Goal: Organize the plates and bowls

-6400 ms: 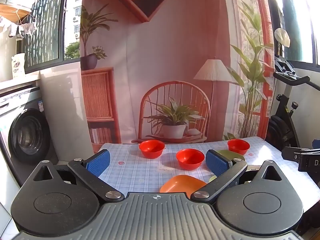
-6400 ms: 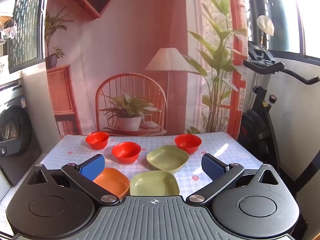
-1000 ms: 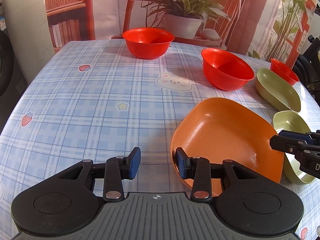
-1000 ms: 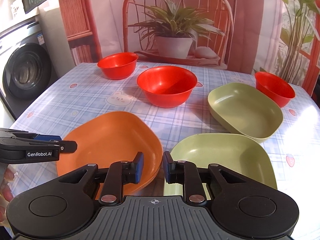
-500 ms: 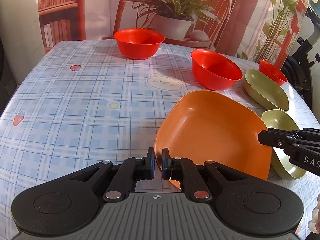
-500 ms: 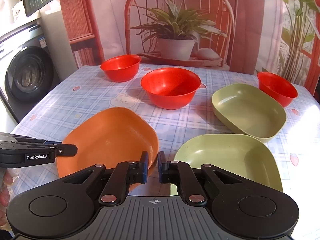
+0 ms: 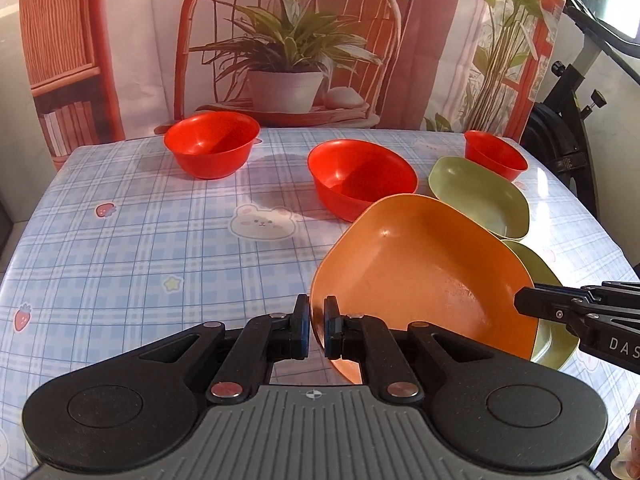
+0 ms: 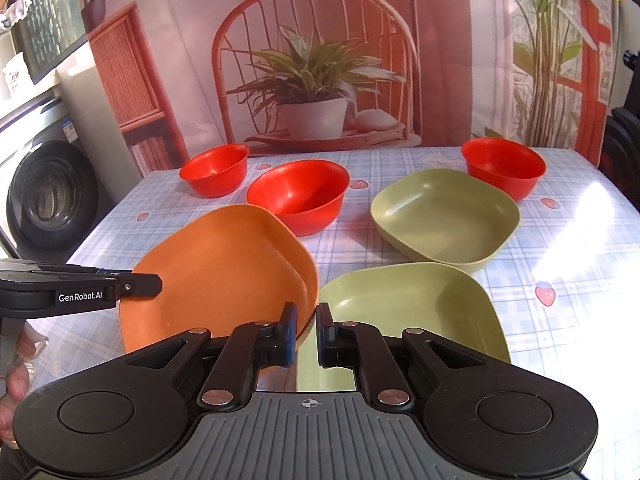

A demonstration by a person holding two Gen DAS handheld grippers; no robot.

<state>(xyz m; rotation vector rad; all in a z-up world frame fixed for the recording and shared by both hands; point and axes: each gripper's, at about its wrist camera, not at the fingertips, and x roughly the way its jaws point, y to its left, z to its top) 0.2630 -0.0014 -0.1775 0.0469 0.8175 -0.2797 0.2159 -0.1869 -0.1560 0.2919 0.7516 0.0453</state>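
My left gripper is shut on the left rim of the orange plate and holds it tilted above the table. My right gripper is shut on the same orange plate at its right rim. The near green plate lies flat beside and partly under it. A second green plate lies farther back. Three red bowls stand at the back of the table.
The table has a blue checked cloth. A washing machine stands to the left. An exercise bike stands at the right. A printed backdrop hangs right behind the table's far edge.
Both grippers closed fully on the orange plate's opposite rims. The plate has risen off the table and tilted, now overlapping the near green plate.
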